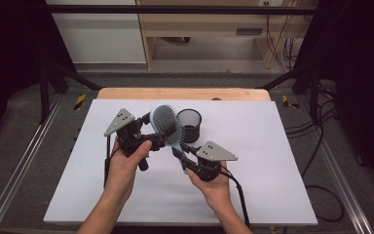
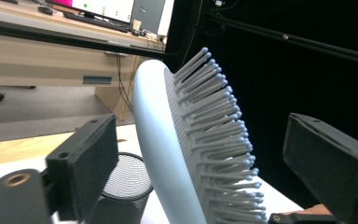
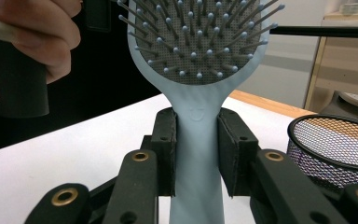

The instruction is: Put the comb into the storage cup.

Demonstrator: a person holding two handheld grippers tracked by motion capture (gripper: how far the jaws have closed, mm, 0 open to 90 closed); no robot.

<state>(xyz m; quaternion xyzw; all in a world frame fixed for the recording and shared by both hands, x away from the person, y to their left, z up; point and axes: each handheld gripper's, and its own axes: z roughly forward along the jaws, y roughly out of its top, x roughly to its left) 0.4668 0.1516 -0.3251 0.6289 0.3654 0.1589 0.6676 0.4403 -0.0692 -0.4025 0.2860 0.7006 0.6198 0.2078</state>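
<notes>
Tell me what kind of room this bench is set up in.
Probably a lab or office workroom set up for recording: a white-topped table inside a black frame, loose cables on the grey floor, and a desk with a monitor and keyboard behind.

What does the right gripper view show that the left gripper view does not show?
Right gripper view: the right gripper with its jaws shut on the hairbrush handle, the bristles seen from the front, and a hand at the upper left.

Left gripper view: the left gripper with its jaws apart on either side of the brush head, seen edge-on.

Both: the hairbrush, the black mesh cup and the white table.
</notes>
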